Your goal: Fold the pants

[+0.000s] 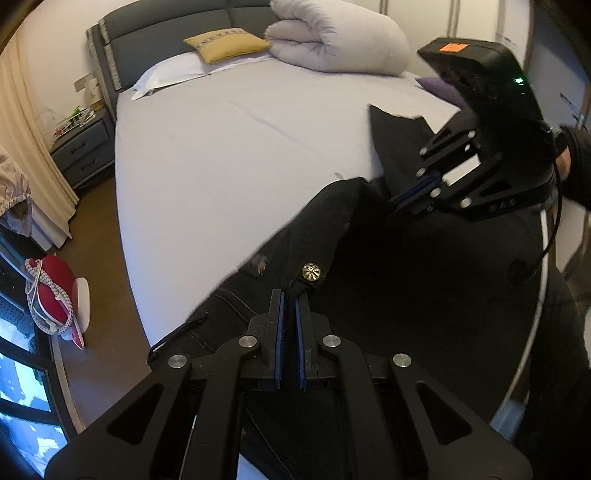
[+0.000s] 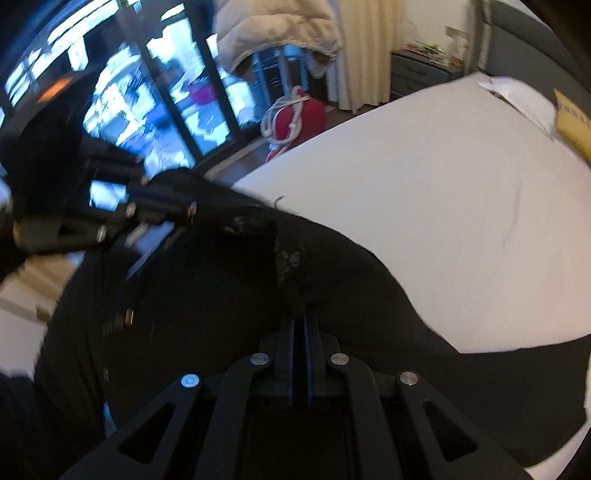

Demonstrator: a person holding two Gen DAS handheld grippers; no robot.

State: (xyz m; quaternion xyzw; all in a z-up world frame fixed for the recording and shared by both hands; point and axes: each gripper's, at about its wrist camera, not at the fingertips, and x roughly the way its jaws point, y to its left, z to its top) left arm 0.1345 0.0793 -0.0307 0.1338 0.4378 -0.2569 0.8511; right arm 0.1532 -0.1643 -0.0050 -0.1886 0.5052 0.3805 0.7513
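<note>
Black pants (image 1: 406, 280) hang lifted above the near edge of a bed (image 1: 229, 155), pinched at the waistband by both grippers. In the left wrist view, the left gripper (image 1: 290, 295) has its blue-padded jaws nearly together, clamped on a tab of waistband fabric just below a brass button (image 1: 312, 272). A small embroidered mark sits on the cloth just left of the button. The right gripper (image 1: 397, 201) appears at upper right in the same view, its jaws closed on another part of the waistband, with dark cloth rising to a point behind it.

In the right wrist view, the right gripper (image 2: 299, 314) holds a fold of the pants (image 2: 229, 295) between narrowly spaced jaws; a pale floral pattern shows on the fabric just above the fingertips. The left gripper (image 2: 192, 212), blurred, grips the cloth at left. The rest of the garment drapes down over the bed (image 2: 424, 192) toward the lower right.

Beyond the pants, the left wrist view shows a yellow pillow (image 1: 227, 43) and a rolled white duvet (image 1: 332, 35) at the headboard, a grey nightstand (image 1: 83, 147) at left, and a red object with a cord (image 1: 51, 291) on the floor near the window.
</note>
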